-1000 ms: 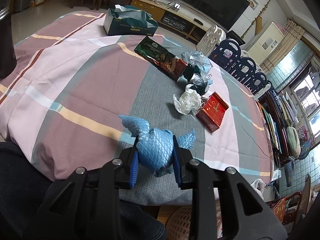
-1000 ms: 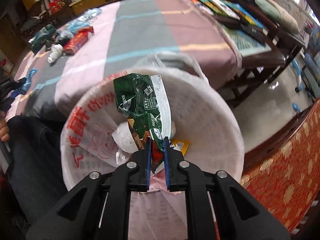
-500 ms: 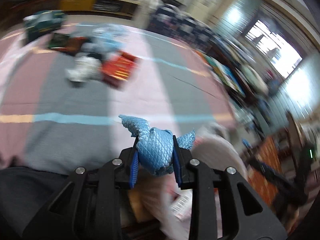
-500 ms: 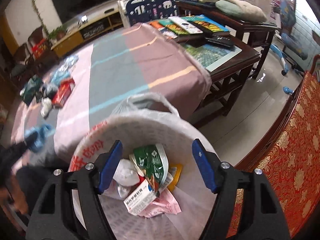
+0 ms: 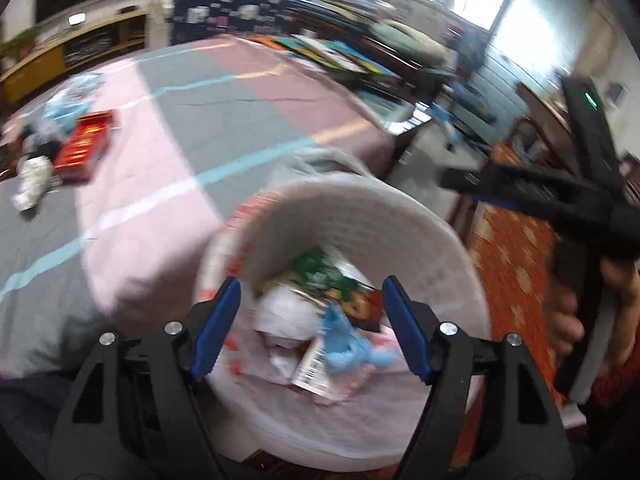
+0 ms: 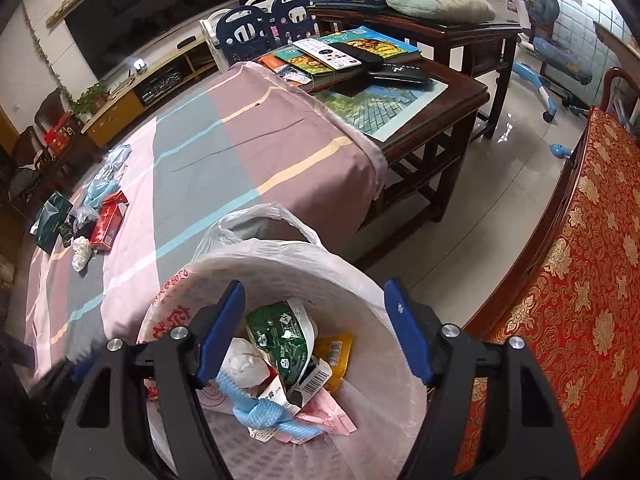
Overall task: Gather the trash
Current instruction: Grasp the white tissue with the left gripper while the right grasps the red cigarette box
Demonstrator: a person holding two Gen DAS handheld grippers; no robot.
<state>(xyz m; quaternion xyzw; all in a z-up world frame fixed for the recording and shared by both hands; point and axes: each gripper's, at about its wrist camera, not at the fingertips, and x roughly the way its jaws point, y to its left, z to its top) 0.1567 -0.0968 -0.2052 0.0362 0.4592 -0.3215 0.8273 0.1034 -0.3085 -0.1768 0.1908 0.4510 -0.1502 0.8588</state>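
Down in the white bin [image 6: 360, 280], the blue wrapper [image 6: 260, 410] lies crumpled on the heap, at about seven o'clock of the pile in the right wrist view. Beside it, toward twelve o'clock, sits a green packet [image 6: 284, 334], with a white crumpled wad [image 6: 244, 362] at its nine o'clock and a yellow packet [image 6: 336, 350] at its three o'clock; a pink packet [image 6: 332, 416] lies at five o'clock of the pile. A white plastic liner [image 6: 256, 220] with handle loops lines the bin.

The left gripper [image 5: 312, 330] hangs above the bin mouth with its jaws opening; the blue wrapper [image 5: 344, 344] shows between the blue pads in that blurred view, but lower down on the rubbish and free of both pads. The right gripper [image 6: 316, 332] is also over the bin, jaws spread wide and nothing pinched. In the left wrist view the right gripper's black body and the hand [image 5: 576, 312] that carries it appear at three o'clock.

Beyond the bin, at eleven o'clock, stretches the striped tablecloth [image 6: 208, 152]. On it, at nine o'clock of the right wrist view, more trash waits: a red box [image 6: 108, 220], a white wad [image 6: 80, 252], a dark green pack [image 6: 50, 216] and pale blue plastic [image 6: 100, 188], close together. At one o'clock stands a dark wooden table [image 6: 460, 92] bearing books and remote controls [image 6: 332, 54].
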